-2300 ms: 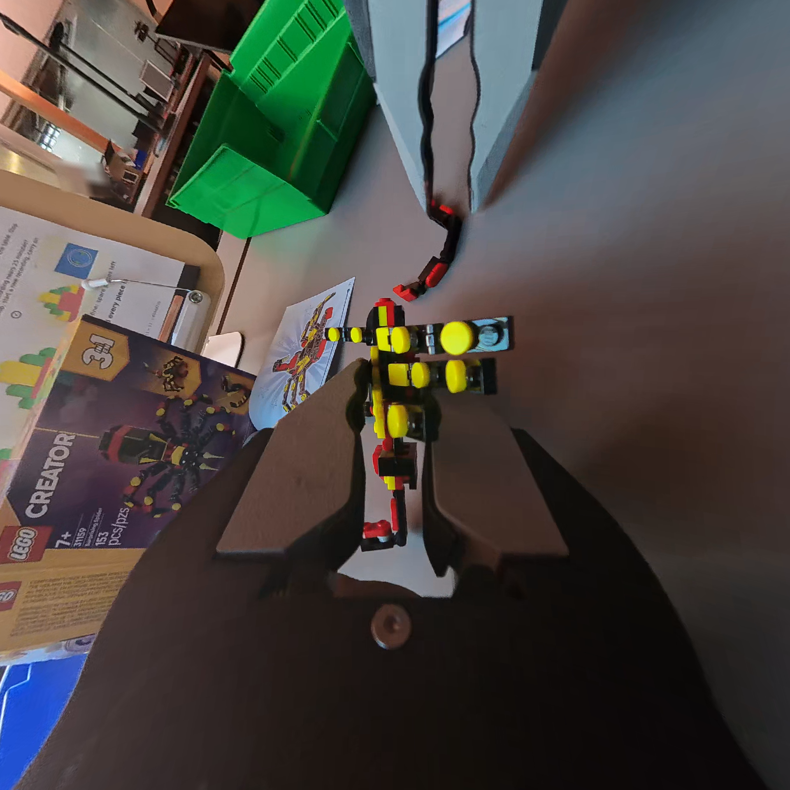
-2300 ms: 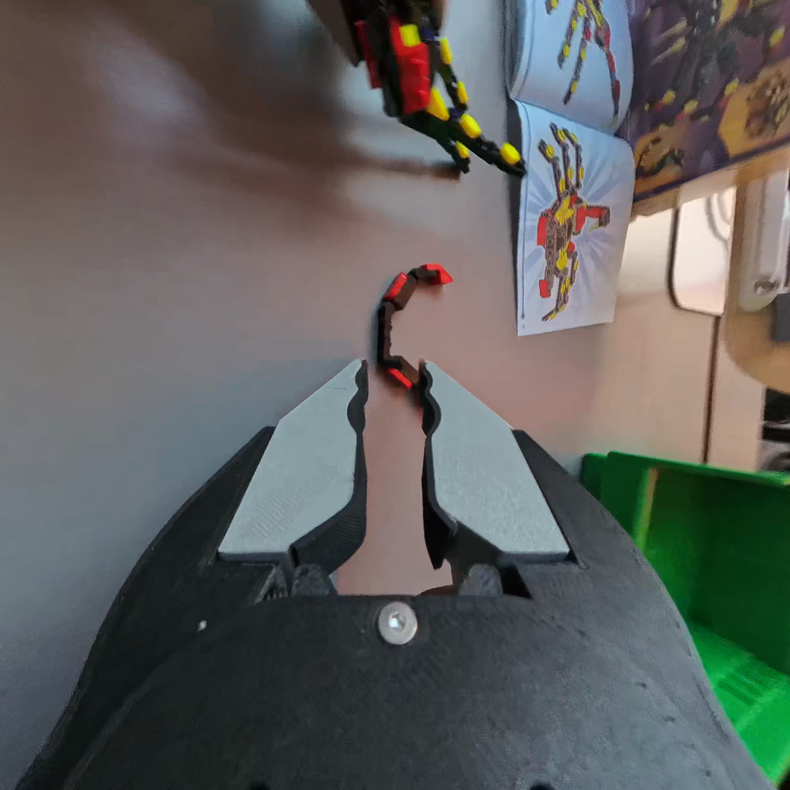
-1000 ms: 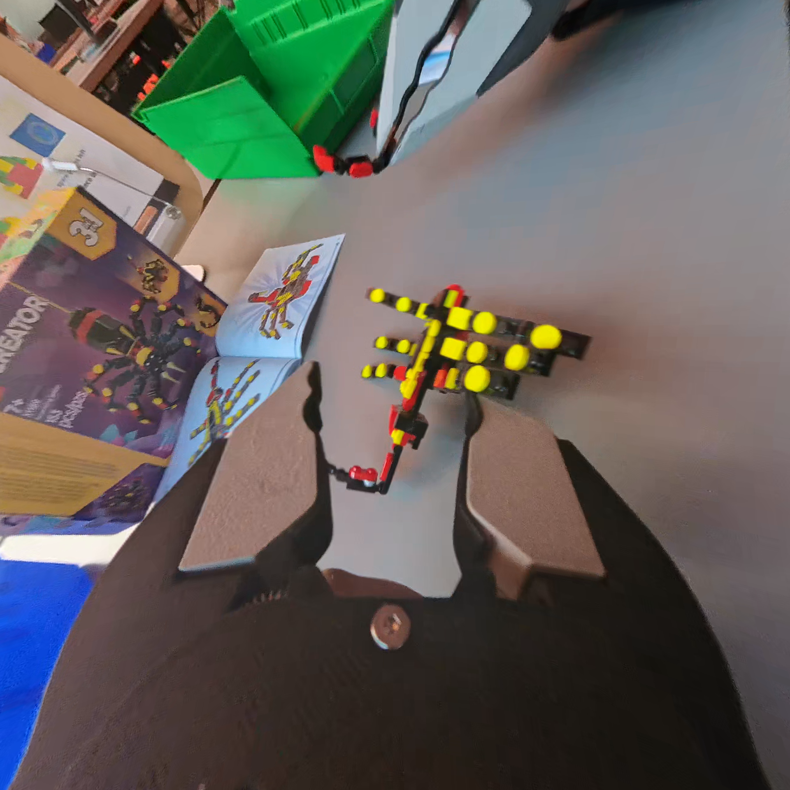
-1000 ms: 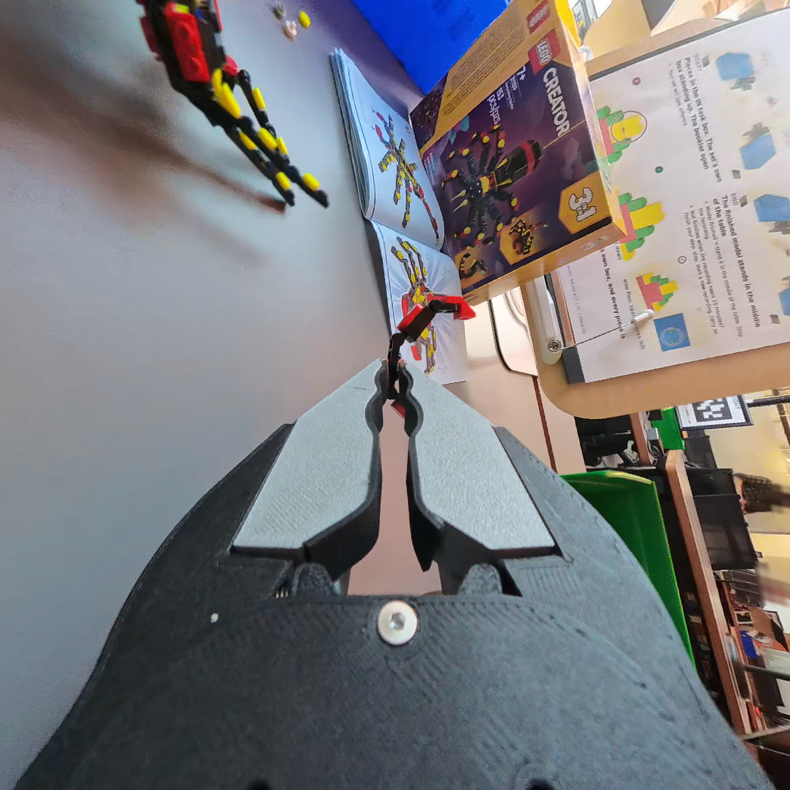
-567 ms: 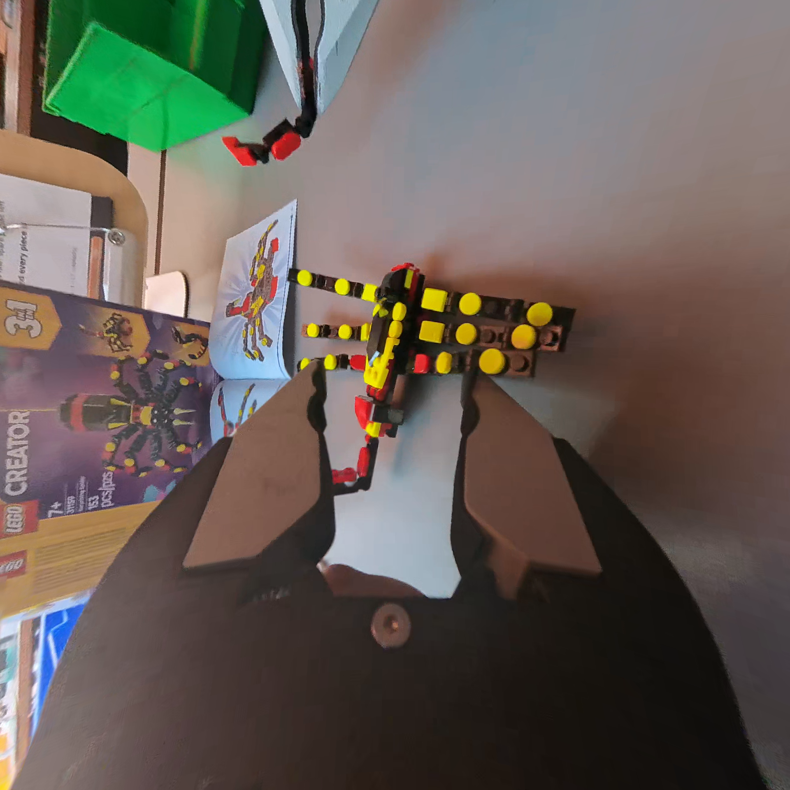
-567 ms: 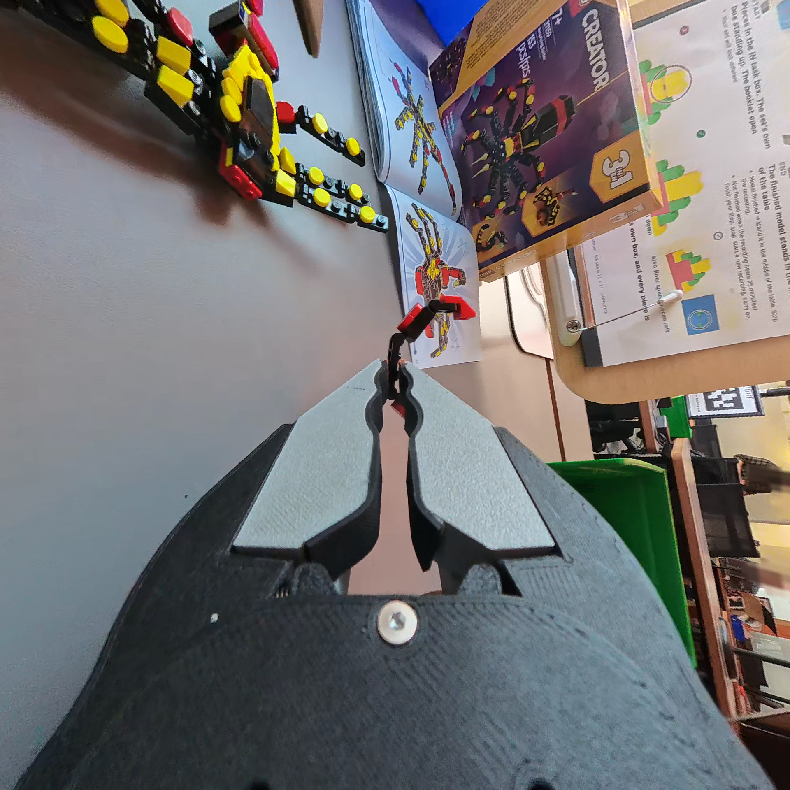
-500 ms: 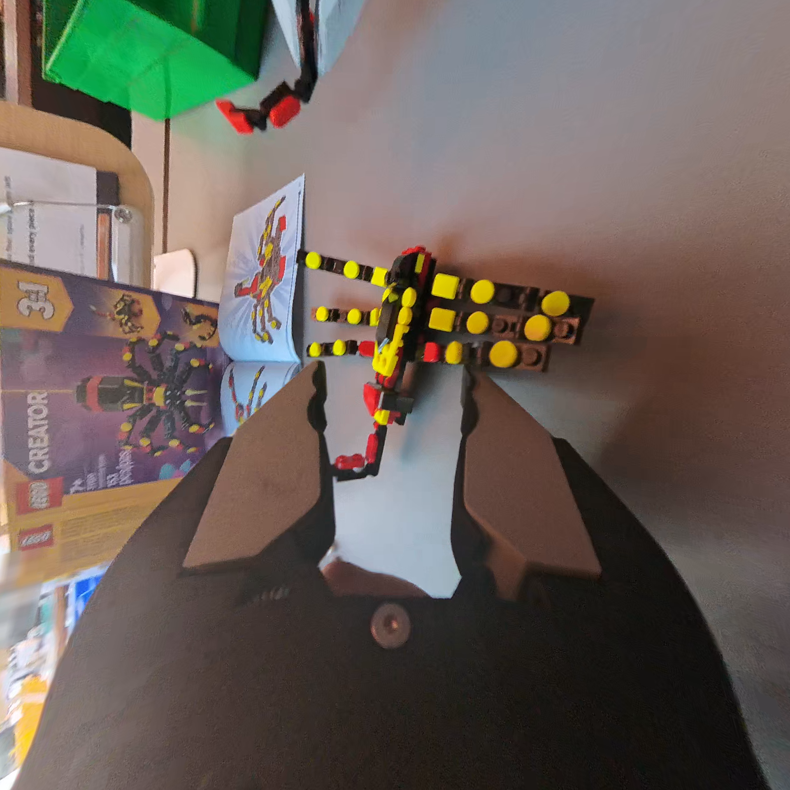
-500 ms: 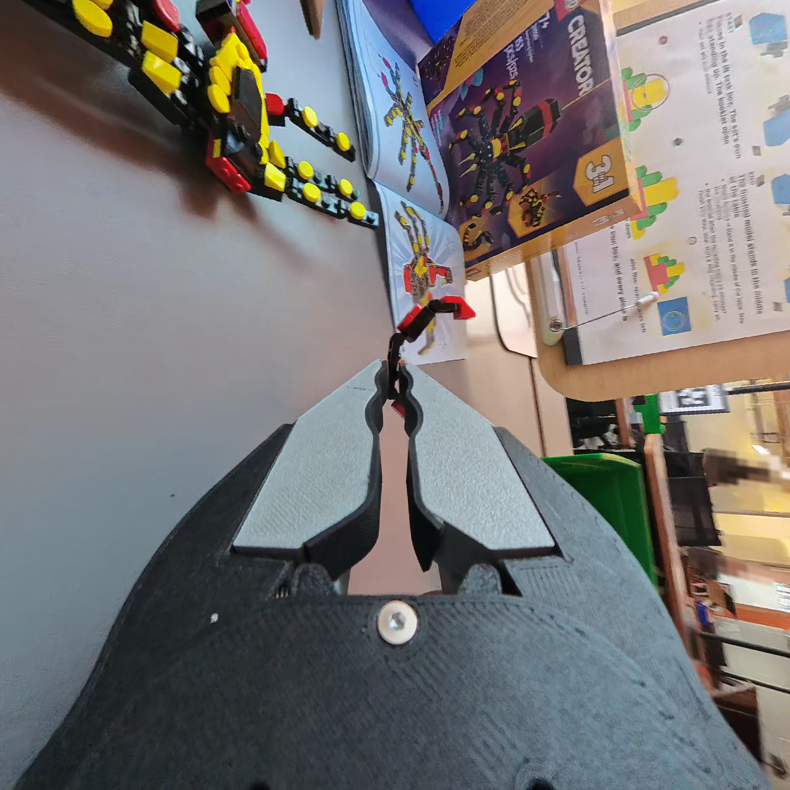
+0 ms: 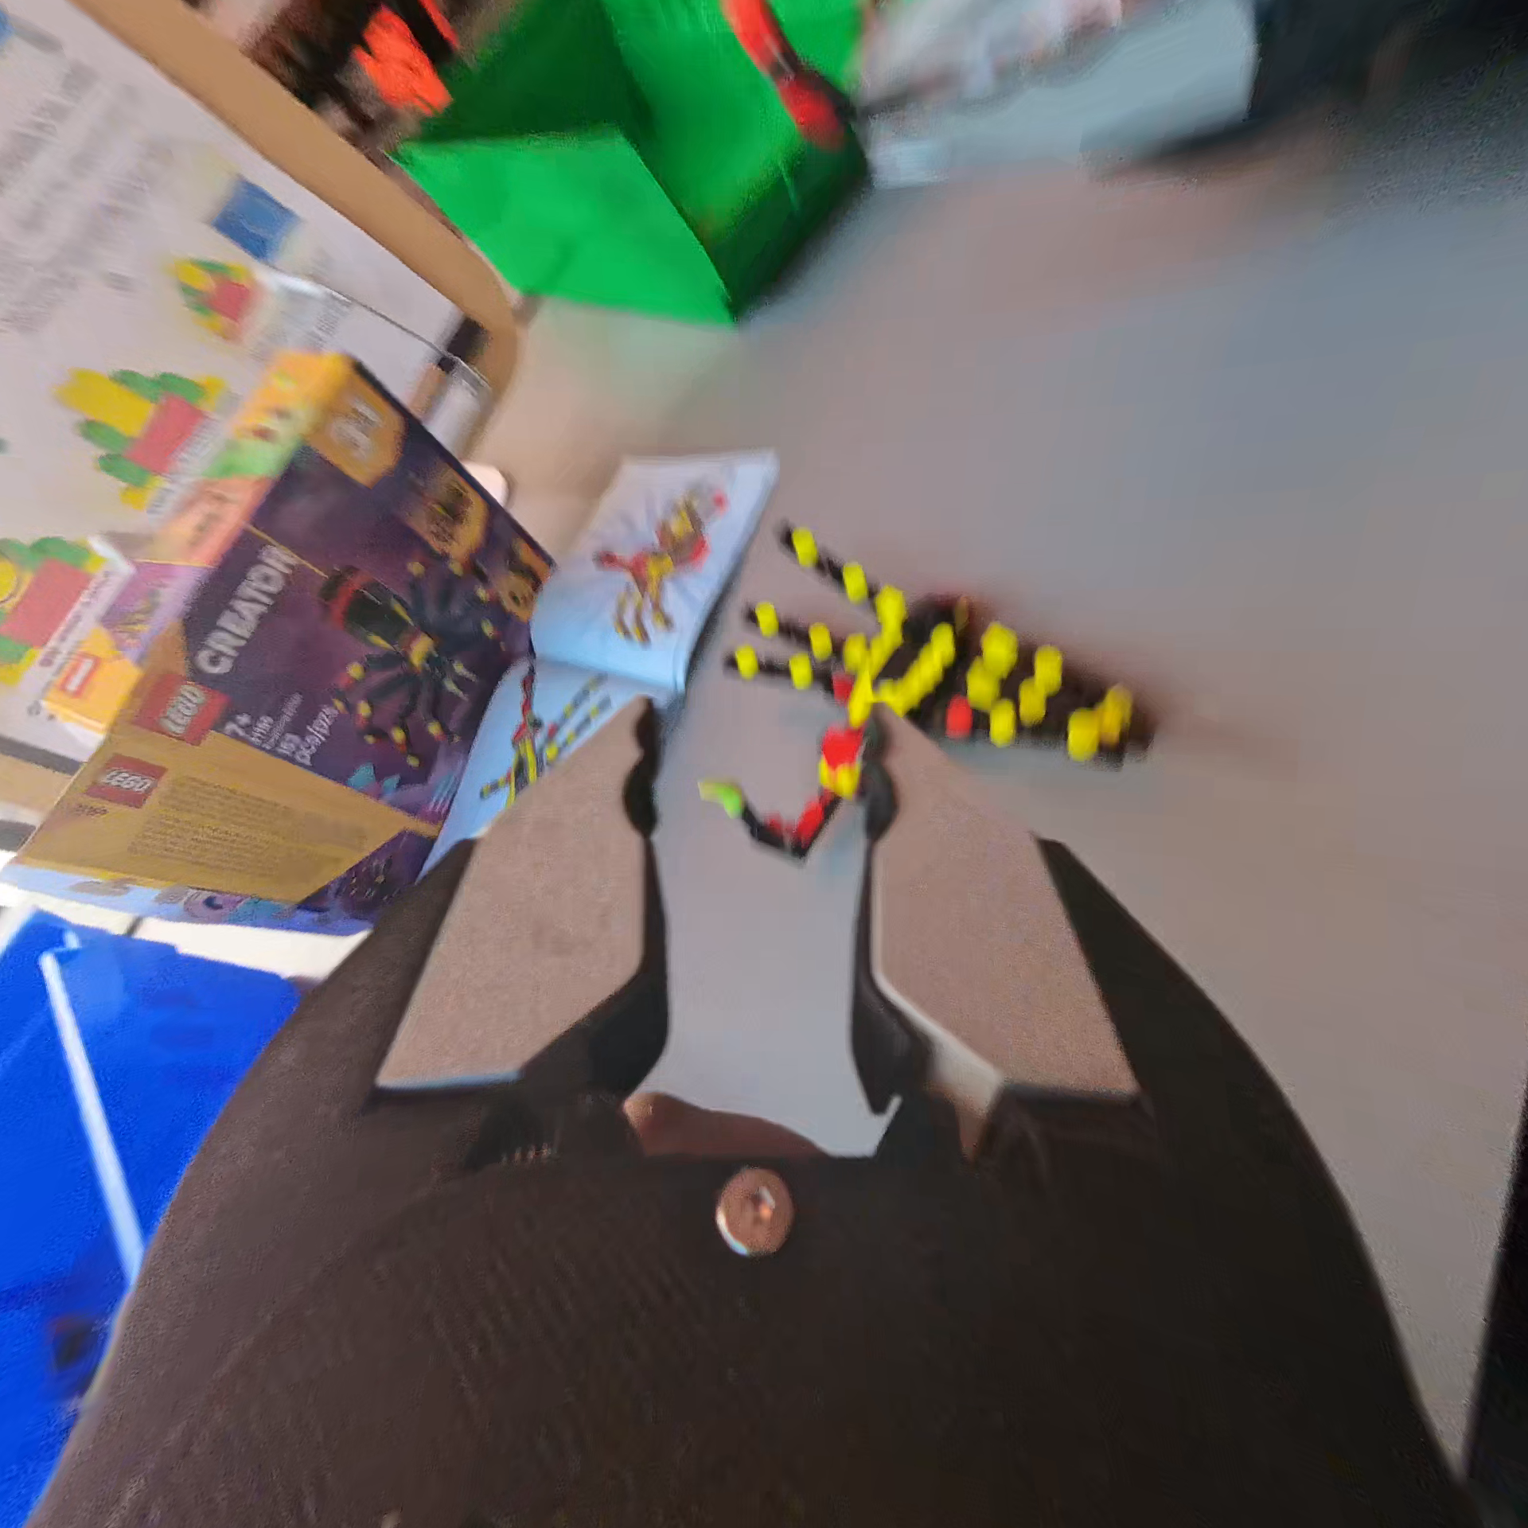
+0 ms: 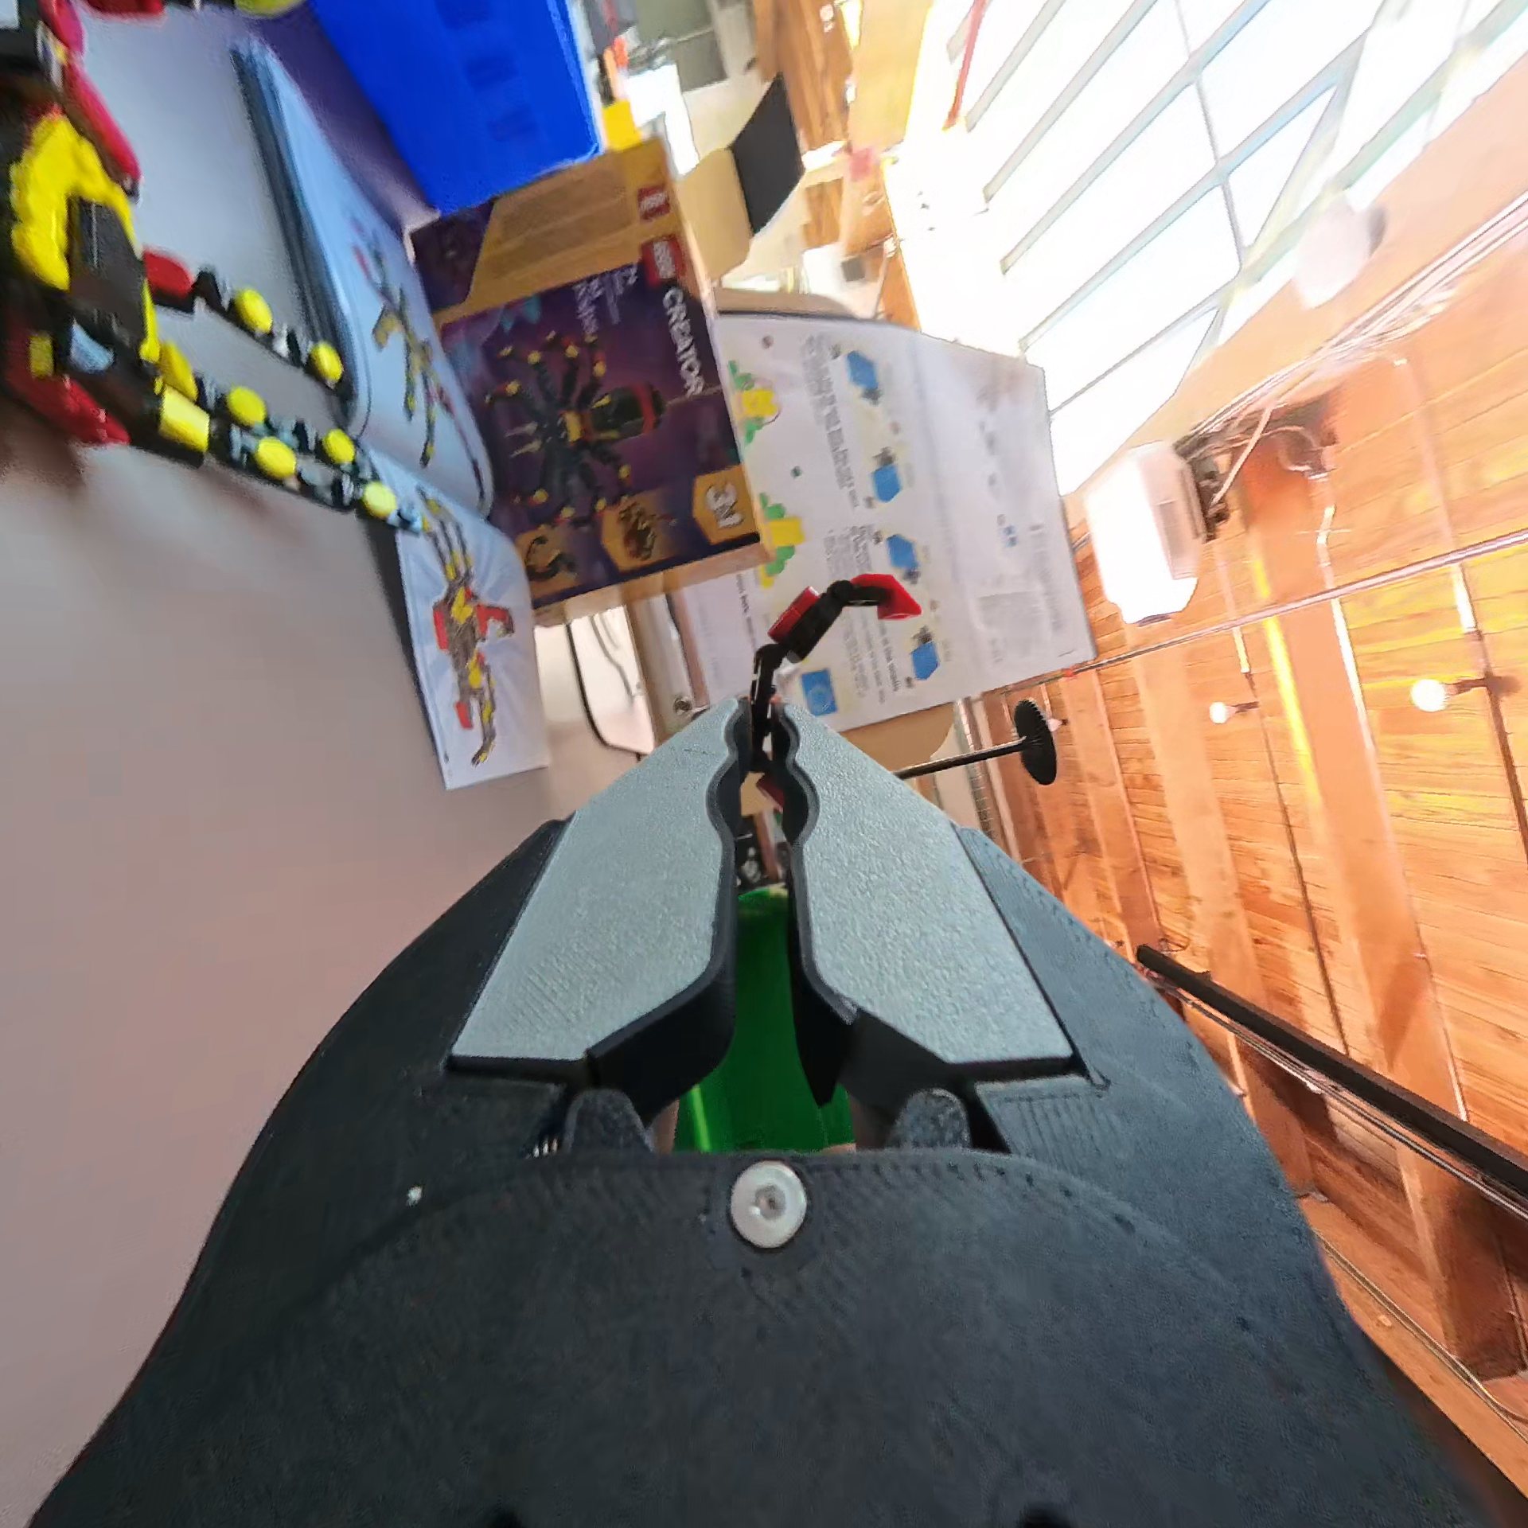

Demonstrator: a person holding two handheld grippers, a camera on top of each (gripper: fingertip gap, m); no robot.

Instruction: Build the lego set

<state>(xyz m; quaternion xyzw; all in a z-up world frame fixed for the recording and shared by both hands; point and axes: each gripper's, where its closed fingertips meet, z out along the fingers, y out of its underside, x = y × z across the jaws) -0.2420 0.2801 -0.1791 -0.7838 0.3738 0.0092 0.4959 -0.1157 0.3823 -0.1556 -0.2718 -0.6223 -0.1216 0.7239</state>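
Pinching a black-and-red jointed leg piece (image 10: pixel 814 628) between the narrow fingertips of the right gripper (image 10: pixel 765 728), held in the air. Spread wide, left gripper (image 9: pixel 756 761) just before the yellow-and-black lego model (image 9: pixel 934 670) lying on the grey table (image 9: pixel 1157 455), near the open booklet (image 9: pixel 653 595) and box (image 9: pixel 331 653).

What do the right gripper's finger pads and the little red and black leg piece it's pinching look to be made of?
The finger pads look like grey hard plastic with a matte, grainy, probably printed surface, set in black ribbed shells. The leg piece, held in the right gripper, looks like smooth moulded plastic: crisp edges, flat red and black colour, slight sheen. Neither shows any give, but rubbery facing on the pads can't be ruled out.
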